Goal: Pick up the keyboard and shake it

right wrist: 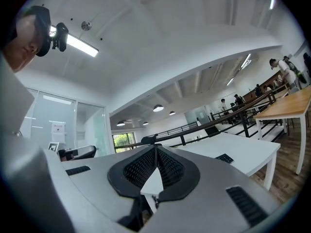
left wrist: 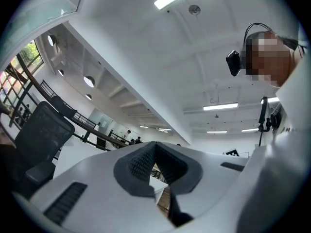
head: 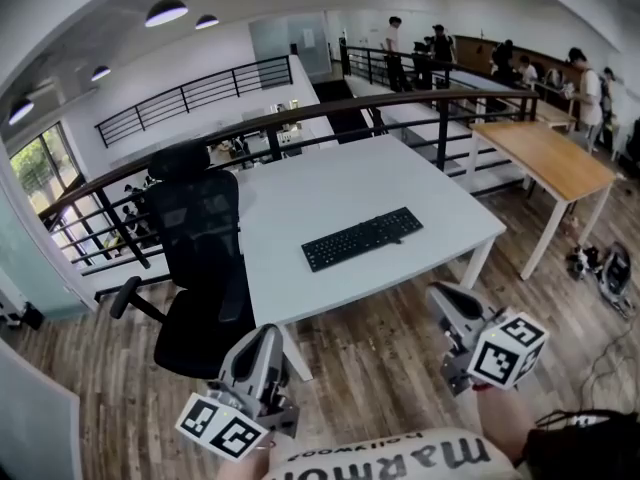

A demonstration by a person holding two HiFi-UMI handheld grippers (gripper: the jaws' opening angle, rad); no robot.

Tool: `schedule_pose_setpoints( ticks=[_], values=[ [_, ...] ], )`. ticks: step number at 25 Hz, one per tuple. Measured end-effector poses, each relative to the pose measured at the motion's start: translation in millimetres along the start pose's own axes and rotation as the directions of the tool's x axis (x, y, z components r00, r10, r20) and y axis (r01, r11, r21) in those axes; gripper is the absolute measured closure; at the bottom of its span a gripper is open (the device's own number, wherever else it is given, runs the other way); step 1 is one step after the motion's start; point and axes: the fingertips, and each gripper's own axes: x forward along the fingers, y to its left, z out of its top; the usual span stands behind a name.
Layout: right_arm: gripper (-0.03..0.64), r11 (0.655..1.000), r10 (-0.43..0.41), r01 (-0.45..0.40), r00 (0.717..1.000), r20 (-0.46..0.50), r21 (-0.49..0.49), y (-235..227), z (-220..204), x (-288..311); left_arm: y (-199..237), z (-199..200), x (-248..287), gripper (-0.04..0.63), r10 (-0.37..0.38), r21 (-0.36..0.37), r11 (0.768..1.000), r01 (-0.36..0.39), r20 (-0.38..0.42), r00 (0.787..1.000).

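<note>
A black keyboard (head: 362, 238) lies flat near the front edge of the white table (head: 330, 193). Its far corner shows small in the right gripper view as the keyboard (right wrist: 224, 158) on the table (right wrist: 243, 149). My left gripper (head: 262, 346) is held low in front of the table's left corner, tips touching, holding nothing. My right gripper (head: 450, 303) hovers off the table's right front corner, also shut and empty. Both point upward and forward; in the left gripper view the left gripper (left wrist: 154, 143) aims at the ceiling, and the right gripper (right wrist: 156, 147) aims toward the table.
A black office chair (head: 195, 268) stands at the table's left side, close to my left gripper. A wooden table (head: 550, 158) is to the right, with gear on the floor (head: 600, 268) beside it. A dark railing (head: 300, 118) runs behind the white table; several people stand far back.
</note>
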Motion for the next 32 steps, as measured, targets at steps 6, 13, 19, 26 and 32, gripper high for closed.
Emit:
schedule_pose_setpoints(
  ticks=[6, 13, 19, 26, 32],
  values=[
    [0.577, 0.999, -0.036, 0.036, 0.999, -0.016, 0.006, -17.0, -13.6, 17.0, 20.1, -15.9, 19.3, 0.594, -0.032, -0.017, 0.999, 0.031, -0.023, 0.999],
    [0.577, 0.995, -0.084, 0.087, 0.994, -0.065, 0.039, -44.0, -27.1, 17.8, 35.7, -41.8, 51.8, 0.594, -0.040, -0.084, 0.996, 0.033, -0.076, 0.996],
    [0.577, 0.994, -0.098, 0.101, 0.993, -0.070, 0.032, -82.0, -16.0, 34.6, 44.3, -47.7, 95.7, 0.594, -0.049, -0.092, 0.995, 0.043, -0.069, 0.996],
    [0.577, 0.998, -0.047, 0.049, 0.997, -0.068, 0.035, -125.5, 0.5, 92.4, 76.9, -44.1, 149.0, 0.594, -0.013, -0.081, 0.997, 0.010, -0.037, 0.999],
    [0.577, 1.000, 0.007, -0.004, 0.995, -0.104, 0.027, -167.6, 9.7, 141.4, 98.5, -50.0, 199.6, 0.594, 0.028, -0.071, 0.997, -0.029, -0.025, 0.999]
  ],
)
